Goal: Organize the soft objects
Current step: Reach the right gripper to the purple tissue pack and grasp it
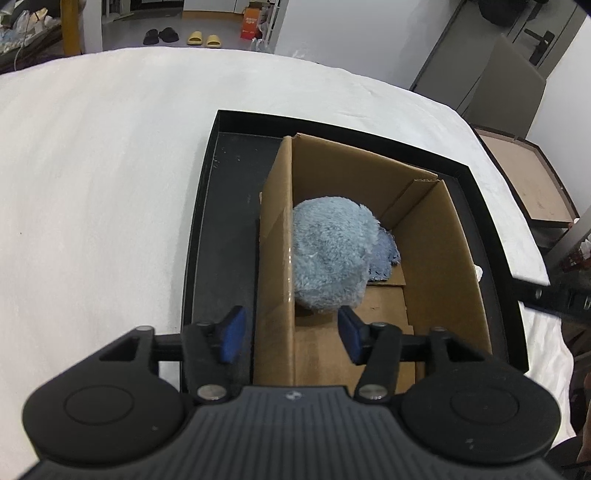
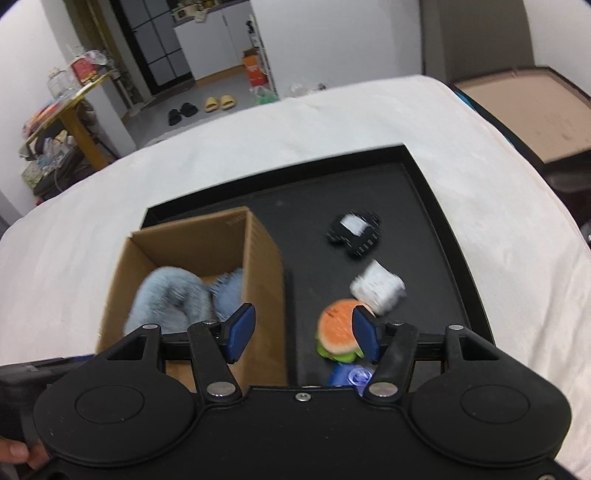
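A cardboard box [image 1: 436,236] stands inside a black tray [image 1: 221,229] on a white-covered table. In it lies a fluffy light-blue plush [image 1: 332,254] over a darker blue cloth [image 1: 386,254]. My left gripper [image 1: 291,338] hovers open above the box's near end, its blue pads clear of the plush. The right wrist view shows the same box [image 2: 258,258] with the plush [image 2: 170,299] inside. My right gripper [image 2: 303,332] is open over the tray floor [image 2: 413,199]. A burger-shaped toy [image 2: 338,328] lies just beside its right pad. A white soft roll [image 2: 378,290] and a black-and-white item [image 2: 354,230] lie farther off.
A blue object [image 2: 351,374] lies on the tray under my right gripper. A brown-topped side table [image 2: 524,114] stands to the right of the white table [image 1: 92,184]. Slippers [image 1: 203,38] and an orange box [image 1: 251,22] are on the floor beyond.
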A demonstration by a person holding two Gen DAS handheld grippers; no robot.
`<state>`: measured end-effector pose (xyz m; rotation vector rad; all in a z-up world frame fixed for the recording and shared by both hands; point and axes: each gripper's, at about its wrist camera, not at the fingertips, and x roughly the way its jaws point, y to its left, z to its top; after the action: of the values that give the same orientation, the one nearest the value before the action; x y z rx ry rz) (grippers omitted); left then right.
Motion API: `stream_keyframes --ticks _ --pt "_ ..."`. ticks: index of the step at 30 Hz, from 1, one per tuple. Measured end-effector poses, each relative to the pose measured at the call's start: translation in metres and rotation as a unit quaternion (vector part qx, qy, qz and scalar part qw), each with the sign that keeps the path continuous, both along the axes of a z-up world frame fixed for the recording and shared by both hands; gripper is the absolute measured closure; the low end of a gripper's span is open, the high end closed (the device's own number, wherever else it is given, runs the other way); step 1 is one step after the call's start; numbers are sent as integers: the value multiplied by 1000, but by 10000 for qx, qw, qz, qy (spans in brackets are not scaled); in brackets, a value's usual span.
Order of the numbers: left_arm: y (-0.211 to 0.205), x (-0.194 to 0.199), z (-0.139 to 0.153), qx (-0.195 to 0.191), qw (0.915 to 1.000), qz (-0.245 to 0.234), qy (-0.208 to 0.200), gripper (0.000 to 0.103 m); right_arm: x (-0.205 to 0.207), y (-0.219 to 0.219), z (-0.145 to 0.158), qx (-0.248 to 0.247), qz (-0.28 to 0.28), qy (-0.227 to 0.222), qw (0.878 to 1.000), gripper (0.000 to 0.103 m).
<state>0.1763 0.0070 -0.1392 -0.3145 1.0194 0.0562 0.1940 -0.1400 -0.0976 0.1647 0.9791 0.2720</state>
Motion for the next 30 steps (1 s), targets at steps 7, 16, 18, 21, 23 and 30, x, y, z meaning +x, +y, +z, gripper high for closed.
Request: stream_keyframes --ticks 7,16,18,21,23,30 --pt "-13 1 4 190 9997 -157 -15 36 -5 -19 -30 163 -303 456 9984 45" --pt "-16 9 1 380 9992 -55 60 35 -6 -24 -66 302 -373 976 9941 42" --pt "-16 9 1 383 9993 -23 49 34 -5 -22 -73 274 -395 1067 9931 41" --pt "-15 12 -2 364 9993 -41 78 31 -4 -20 -81 212 -447 1153 9921 37" --pt "-17 14 -3 352 9993 -65 103 31 -3 -18 -85 86 -439 1210 9917 34" --pt "-19 16 -8 346 9992 -103 164 30 -9 -12 -100 -329 -324 1266 9909 34"
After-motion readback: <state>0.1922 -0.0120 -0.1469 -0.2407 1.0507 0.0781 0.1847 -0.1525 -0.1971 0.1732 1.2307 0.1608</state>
